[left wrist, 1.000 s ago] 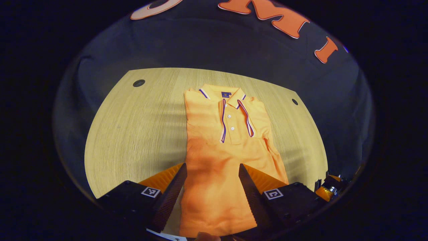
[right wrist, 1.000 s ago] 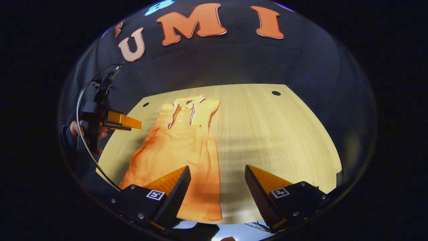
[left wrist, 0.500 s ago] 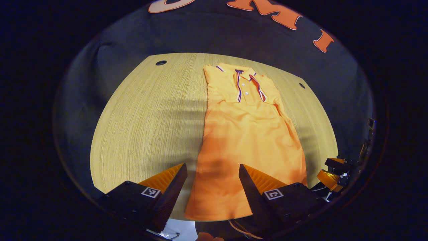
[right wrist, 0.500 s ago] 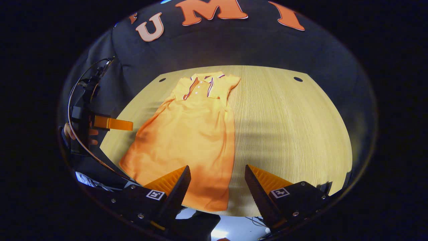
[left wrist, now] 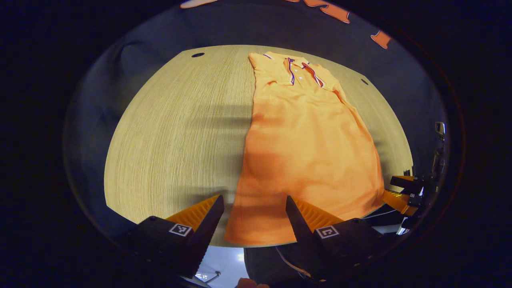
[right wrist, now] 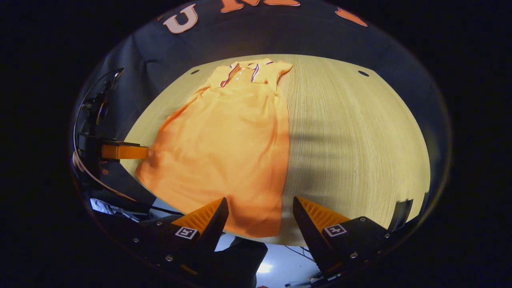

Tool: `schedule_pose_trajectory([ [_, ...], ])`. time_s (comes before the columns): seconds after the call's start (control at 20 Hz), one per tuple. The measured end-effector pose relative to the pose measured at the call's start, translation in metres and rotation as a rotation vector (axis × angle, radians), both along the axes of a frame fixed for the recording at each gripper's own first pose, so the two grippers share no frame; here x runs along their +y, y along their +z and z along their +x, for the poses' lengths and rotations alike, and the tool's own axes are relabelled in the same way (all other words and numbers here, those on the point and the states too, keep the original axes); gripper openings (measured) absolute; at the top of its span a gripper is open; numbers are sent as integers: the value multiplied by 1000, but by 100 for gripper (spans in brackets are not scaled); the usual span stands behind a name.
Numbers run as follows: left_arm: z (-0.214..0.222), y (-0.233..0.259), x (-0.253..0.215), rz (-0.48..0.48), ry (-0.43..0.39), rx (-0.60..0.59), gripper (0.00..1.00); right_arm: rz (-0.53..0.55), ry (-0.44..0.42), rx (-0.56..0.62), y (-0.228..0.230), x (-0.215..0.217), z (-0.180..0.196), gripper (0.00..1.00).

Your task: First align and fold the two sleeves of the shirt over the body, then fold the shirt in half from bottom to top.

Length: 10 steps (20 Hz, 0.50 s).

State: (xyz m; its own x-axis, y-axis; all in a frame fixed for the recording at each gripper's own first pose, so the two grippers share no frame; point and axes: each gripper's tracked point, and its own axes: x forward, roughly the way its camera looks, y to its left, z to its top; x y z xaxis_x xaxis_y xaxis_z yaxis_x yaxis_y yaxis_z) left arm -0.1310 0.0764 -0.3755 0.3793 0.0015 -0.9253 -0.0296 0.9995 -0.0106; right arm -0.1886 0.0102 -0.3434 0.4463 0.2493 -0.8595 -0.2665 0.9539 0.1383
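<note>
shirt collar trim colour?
Dark blue, white and red striping on the orange polo shirt's collar and placket; clearest in left gripper view.

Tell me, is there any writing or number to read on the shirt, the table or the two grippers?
Shirt: a small dark neck tag, too small to read.
Left gripper: square black-and-white markers, patterns, no words.
Right gripper: the same kind of marker.
Table: no writing.
</note>
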Motion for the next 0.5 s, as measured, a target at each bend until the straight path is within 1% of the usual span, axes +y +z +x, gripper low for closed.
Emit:
schedule_pose_trajectory([
  [0.25, -17, -15, 4, 16, -10, 16, 96, -13, -2, 30, -12, 2, -6, 99],
  [0.4, -20, -26, 4, 14, -1, -11, 96, -21, -6, 26, -16, 0, -13, 98],
  [0.5, -18, -28, 11, 54, -17, -61, 95, -27, -10, -18, -16, -1, -11, 97],
])
